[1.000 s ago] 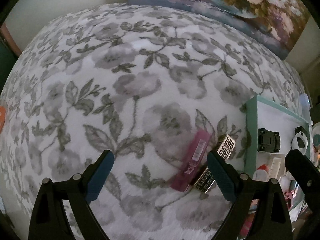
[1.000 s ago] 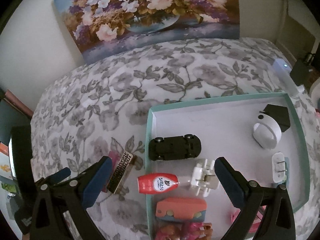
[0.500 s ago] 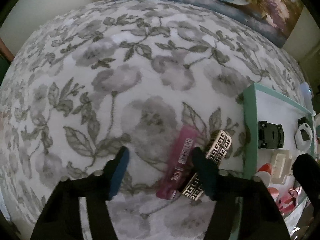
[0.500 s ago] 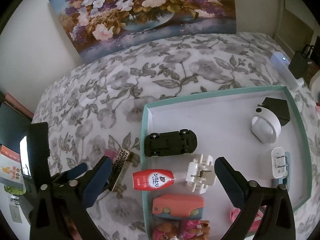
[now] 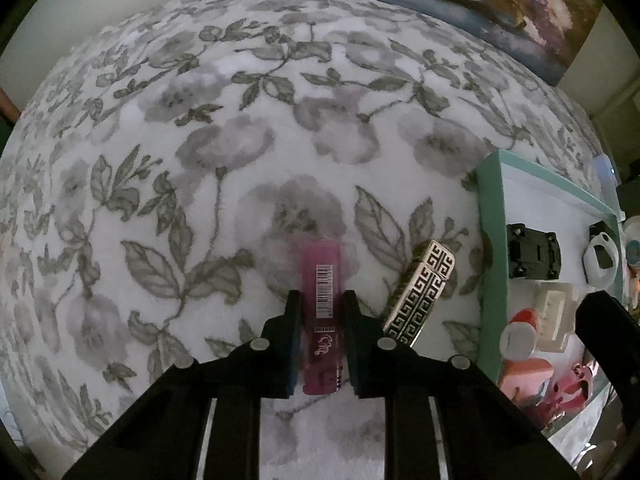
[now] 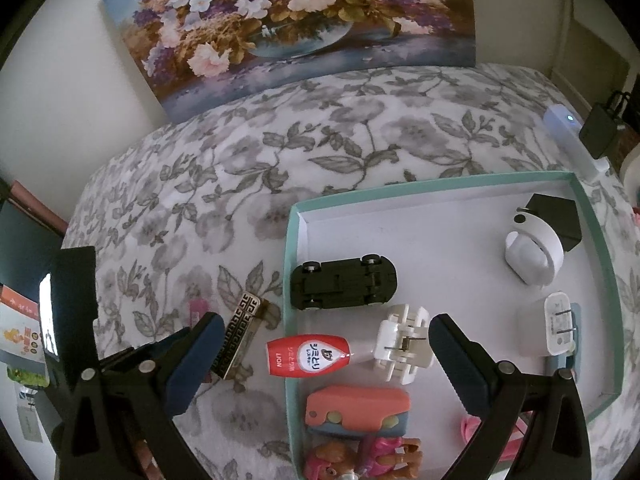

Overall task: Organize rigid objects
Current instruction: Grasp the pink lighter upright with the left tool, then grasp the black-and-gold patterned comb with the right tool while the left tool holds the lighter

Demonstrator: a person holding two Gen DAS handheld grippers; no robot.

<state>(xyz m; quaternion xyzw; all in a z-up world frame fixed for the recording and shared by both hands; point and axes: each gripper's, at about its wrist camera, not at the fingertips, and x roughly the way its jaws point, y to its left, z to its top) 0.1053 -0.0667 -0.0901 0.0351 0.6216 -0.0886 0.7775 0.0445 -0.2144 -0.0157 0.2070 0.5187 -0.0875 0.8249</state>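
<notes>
On floral bedspread point(image 5: 248, 128), left gripper point(image 5: 320, 304) clamps barcoded pink tube point(image 5: 322, 280); right gripper point(image 6: 320, 354) wide.

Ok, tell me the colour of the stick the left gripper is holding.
Pink stick, with a white barcode; clearest in the left wrist view.

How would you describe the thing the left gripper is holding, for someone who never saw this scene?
Find the teal tray on the floral bedspread. Just outside it lie two slim items; the left gripper is shut on the pink tube, which carries a barcode, unlike the lighter with its black-and-silver pattern.
</notes>
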